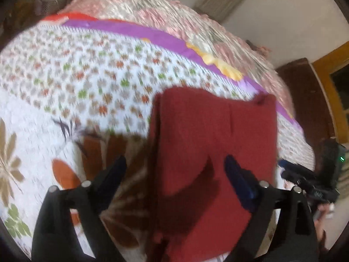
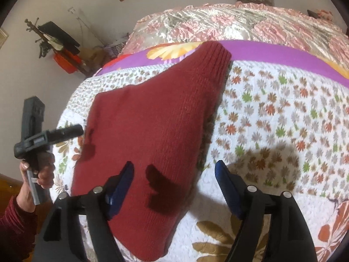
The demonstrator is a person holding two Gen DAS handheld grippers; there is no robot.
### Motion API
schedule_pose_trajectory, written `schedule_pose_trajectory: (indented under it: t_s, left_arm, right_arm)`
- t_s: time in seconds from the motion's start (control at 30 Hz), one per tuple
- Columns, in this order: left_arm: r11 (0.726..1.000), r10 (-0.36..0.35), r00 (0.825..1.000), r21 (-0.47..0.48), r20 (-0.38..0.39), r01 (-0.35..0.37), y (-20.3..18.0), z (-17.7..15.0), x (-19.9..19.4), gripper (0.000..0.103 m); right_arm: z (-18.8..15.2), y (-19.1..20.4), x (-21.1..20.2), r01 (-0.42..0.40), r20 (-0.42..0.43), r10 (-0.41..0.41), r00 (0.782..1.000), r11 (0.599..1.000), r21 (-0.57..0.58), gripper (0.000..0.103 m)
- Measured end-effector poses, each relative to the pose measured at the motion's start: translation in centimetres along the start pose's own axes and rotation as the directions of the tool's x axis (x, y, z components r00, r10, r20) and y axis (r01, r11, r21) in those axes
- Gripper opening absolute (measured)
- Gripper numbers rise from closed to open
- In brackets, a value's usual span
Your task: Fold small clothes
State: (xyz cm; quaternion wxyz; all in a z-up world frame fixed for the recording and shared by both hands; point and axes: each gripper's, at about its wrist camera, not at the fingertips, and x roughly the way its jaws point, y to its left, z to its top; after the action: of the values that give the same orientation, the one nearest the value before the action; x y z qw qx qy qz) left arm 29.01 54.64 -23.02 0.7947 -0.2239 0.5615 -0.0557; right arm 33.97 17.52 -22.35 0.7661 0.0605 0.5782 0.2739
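The left gripper (image 1: 175,175) has its jaws spread wide and grips nothing. The right gripper (image 2: 174,182) is also spread wide, holding nothing. The person's left hand (image 2: 38,172) grasps the left gripper's handle, a dark red sleeve (image 2: 16,229) on the wrist.

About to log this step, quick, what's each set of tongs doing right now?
Left tongs: open, holding nothing, above the red knit garment.
Right tongs: open, holding nothing.

No readable text, label or number anywhere.
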Motion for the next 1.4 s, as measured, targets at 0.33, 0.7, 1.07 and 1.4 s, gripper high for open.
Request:
schedule_pose_trajectory:
  t_s: [0.33, 0.7, 1.07, 1.4]
  left_arm:
    - [0.999, -0.045, 0.992, 0.020, -0.119, 0.048, 0.4, 0.0, 4.9, 0.091]
    - [0.987, -0.145, 0.981, 0.047, -0.126, 0.152, -1.6, 0.2, 7.2, 0.062]
    - [0.988, -0.134, 0.991, 0.070, -0.031, 0.136, -3.3, -1.6, 4.6, 0.031]
    - [0.981, -0.180, 0.983, 0.065, -0.026, 0.181, -9.6, -6.6, 2.2, 0.031]
  right_arm:
    - [-0.5, -0.7, 2.8, -0.061, -0.048, 0.062, 0.997, 0.998, 0.036, 0.077]
    - [0.4, 0.3, 6.2, -0.090, -0.075, 0.093, 0.993, 0.995, 0.047, 0.077]
    - [-0.3, 0.8, 3.8, -0.187, -0.018, 0.188, 0.982, 0.981, 0.043, 0.041]
    - [-4.6, -0.5, -5.0, -0.186, 0.024, 0.187, 0.982, 0.982, -0.022, 0.041]
